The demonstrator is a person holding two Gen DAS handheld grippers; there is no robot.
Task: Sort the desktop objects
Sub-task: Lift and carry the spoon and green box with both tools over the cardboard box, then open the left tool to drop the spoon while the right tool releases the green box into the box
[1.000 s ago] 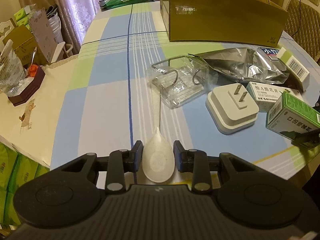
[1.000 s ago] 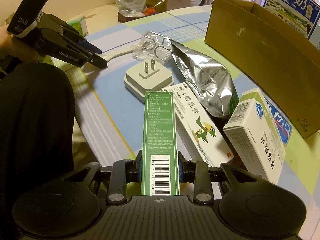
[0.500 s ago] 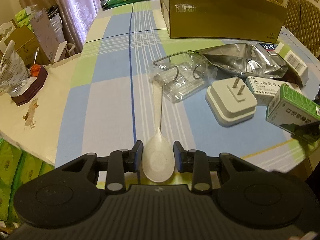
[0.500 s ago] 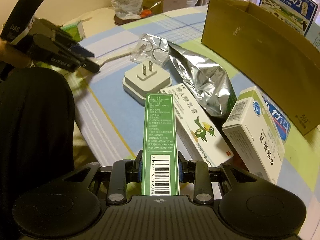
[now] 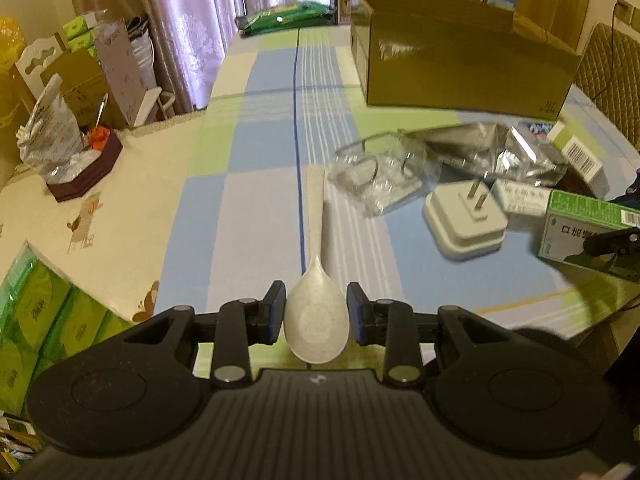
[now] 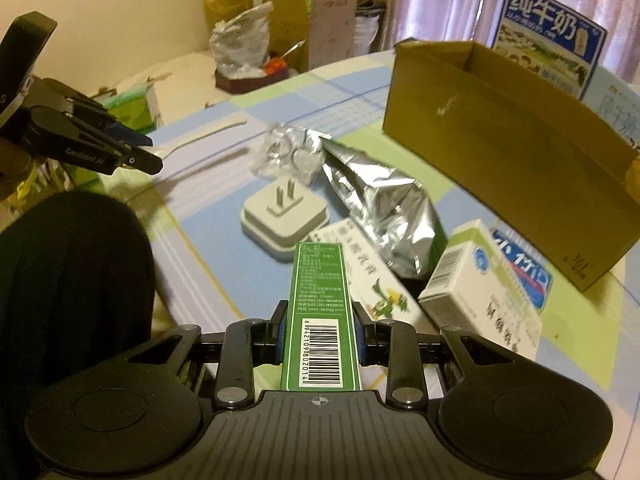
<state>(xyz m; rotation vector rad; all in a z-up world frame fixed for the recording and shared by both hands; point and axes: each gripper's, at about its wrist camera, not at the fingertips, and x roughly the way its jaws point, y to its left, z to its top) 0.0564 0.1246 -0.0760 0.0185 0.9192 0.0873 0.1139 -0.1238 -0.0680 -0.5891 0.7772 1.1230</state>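
My left gripper (image 5: pixel 316 307) is shut on the bowl of a speckled white spoon (image 5: pixel 318 280), whose handle points away over the checked tablecloth. In the right wrist view the left gripper (image 6: pixel 138 154) holds the spoon (image 6: pixel 216 132) above its shadow. My right gripper (image 6: pixel 320 322) is shut on a long green box (image 6: pixel 320 280) with a barcode, raised above the clutter. That green box (image 5: pixel 588 220) shows at the far right of the left wrist view. An open cardboard box (image 6: pixel 500 152) stands at the back of the table.
On the cloth lie a white plug adapter (image 6: pixel 284 216), a silver foil bag (image 6: pixel 384 208), a clear plastic pack (image 6: pixel 288 152), a white cartoon box (image 6: pixel 376 296) and a white medicine box (image 6: pixel 480 304). A dark sleeve (image 6: pixel 72 280) fills the left. Green tissue packs (image 5: pixel 40 320) sit below the table's edge.
Both grippers have risen and drawn back from the clutter, still holding the spoon and the green box. The right view now looks more towards the cardboard box.
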